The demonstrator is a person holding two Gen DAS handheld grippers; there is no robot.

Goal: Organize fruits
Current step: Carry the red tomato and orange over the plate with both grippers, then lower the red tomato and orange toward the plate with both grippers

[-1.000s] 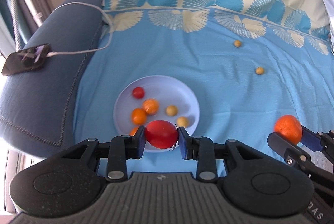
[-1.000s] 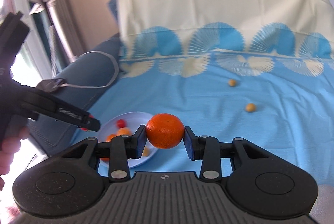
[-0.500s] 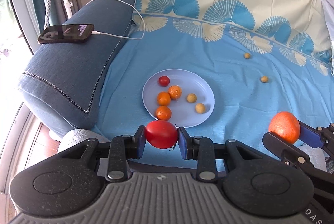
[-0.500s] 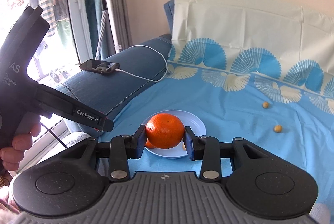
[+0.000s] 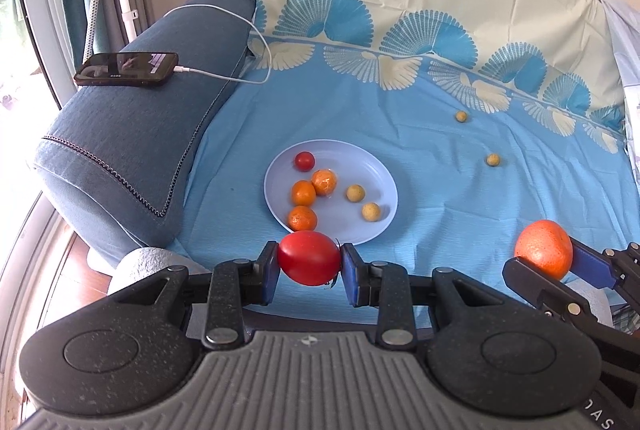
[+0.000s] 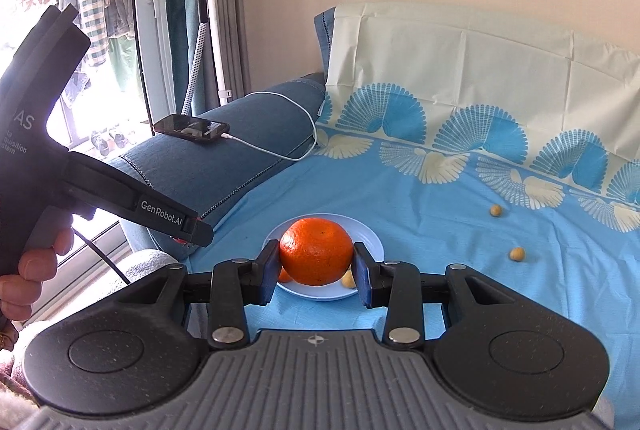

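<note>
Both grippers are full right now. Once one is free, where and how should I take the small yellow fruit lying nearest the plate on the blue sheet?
Take the yellow fruit across its middle, coming straight down from above. It is small and round, so any pinch axis works, and it lies alone on the blue sheet, apart from the plate and the farther yellow fruit. The soft sheet may let it roll, so close gently.

Plate (image 6: 372,242) mostly hidden behind orange (image 6: 316,251) in right view, fruits on it barely seen, right gripper (image 5: 545,258) cut off by left view's edge.
</note>
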